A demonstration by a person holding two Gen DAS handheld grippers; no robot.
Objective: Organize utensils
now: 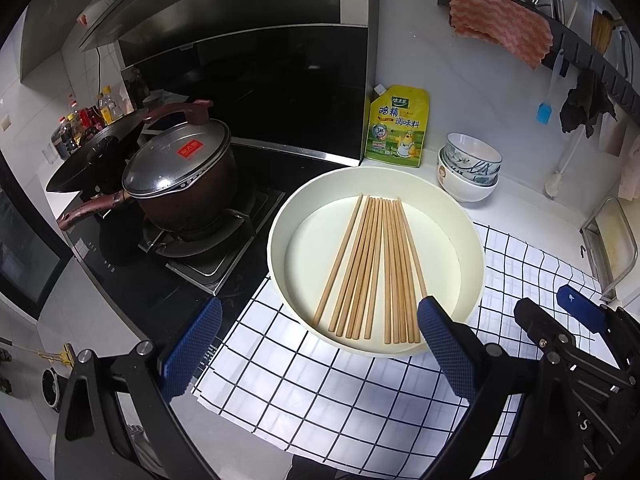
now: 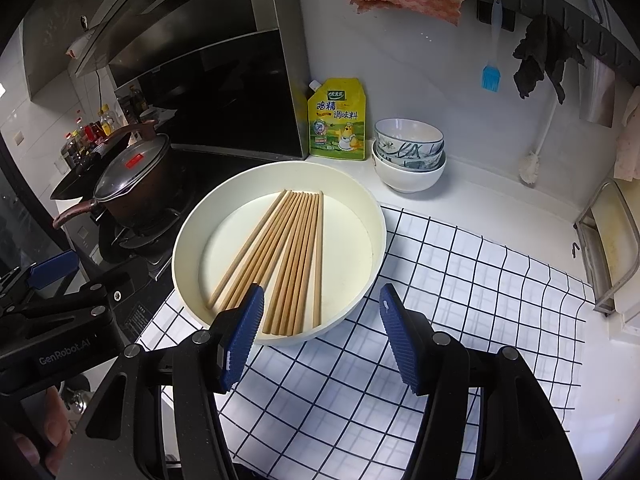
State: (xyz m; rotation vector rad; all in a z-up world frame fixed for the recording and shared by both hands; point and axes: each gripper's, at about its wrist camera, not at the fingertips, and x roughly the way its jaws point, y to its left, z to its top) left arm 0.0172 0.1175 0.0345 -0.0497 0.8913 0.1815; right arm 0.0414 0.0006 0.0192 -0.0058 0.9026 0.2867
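Checked cloth (image 1: 320, 392) under chopstick tray (image 1: 280, 216)

A home kitchen. Gas stove (image 1: 192, 240) with a lidded pot (image 1: 180, 184) on the burner, dark range hood (image 1: 240, 20) above. White counter (image 2: 500, 200) with stacked bowls (image 2: 410, 156), a yellow seasoning pouch (image 2: 338, 120), a checked cloth (image 2: 440, 300). Wall rail (image 1: 580, 52) hung with a pink rag (image 1: 500, 20), a brush and forks. Oil bottles (image 1: 88, 116) by the tiles.
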